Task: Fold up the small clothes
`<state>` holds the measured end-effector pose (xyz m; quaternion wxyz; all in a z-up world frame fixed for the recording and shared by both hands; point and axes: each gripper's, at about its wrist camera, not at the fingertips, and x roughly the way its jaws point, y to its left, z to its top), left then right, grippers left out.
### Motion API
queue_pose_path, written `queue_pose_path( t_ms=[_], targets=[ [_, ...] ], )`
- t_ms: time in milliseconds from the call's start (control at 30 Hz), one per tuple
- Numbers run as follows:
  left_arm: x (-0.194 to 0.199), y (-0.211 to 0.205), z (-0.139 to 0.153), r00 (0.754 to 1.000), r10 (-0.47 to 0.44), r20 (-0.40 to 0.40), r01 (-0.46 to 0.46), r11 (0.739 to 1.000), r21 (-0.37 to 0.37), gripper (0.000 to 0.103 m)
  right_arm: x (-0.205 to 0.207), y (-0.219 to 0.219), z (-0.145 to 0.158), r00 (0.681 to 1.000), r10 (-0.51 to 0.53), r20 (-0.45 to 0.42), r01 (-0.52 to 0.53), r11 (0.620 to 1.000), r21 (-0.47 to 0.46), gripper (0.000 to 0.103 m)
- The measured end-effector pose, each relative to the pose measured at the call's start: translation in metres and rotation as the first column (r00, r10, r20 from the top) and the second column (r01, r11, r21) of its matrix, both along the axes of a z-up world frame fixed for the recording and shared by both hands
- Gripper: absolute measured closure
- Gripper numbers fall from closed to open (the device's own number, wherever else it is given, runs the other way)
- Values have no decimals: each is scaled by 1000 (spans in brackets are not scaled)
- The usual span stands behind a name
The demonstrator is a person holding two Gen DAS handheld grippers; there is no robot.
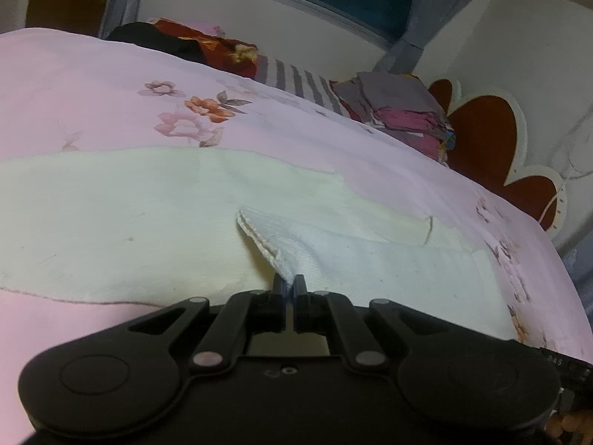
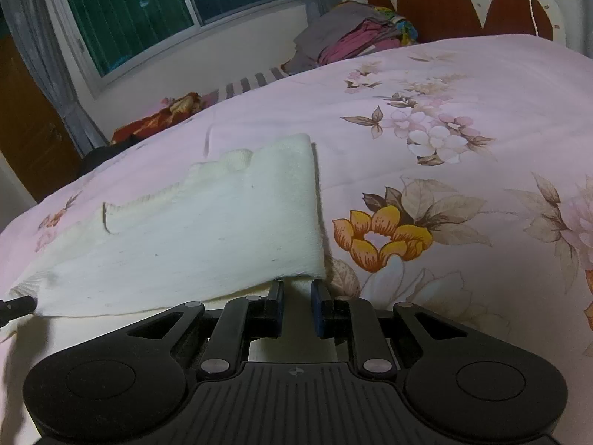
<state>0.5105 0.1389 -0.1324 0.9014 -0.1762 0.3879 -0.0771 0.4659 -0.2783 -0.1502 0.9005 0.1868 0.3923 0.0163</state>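
A cream knit garment [image 1: 148,215] lies spread on the pink floral bedspread [image 1: 92,85]. My left gripper [image 1: 291,285] is shut on a hemmed corner of it, and that corner rises in a small peak off the cloth below. In the right wrist view the same garment [image 2: 207,230] is doubled over, with its top layer lifted and a straight folded edge at its right. My right gripper [image 2: 297,289] pinches the near edge of this layer, and white fabric fills the narrow gap between its fingers. A black tip [image 2: 16,306] touches the garment's far left corner.
A pile of folded clothes [image 2: 355,33] sits by the red and white headboard [image 2: 437,0]. A striped cloth [image 1: 296,78] and a red patterned cloth [image 1: 207,46] lie along the bed's far edge under the window [image 2: 148,7]. The bedspread [image 2: 463,129] stretches right of the garment.
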Motion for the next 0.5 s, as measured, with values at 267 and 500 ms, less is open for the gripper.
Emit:
queue_pose_path(
  t_ms=[267,500],
  targets=[
    [3,5,-9,999,3,-34,-2,1000,31,85,-10,-9,26,997,-16,77,16,1000,1,86],
    [-2,-36,19,992,-81,93,61,978,198,54,27,23,29,992,88,93,-89,996,5,86]
  ],
)
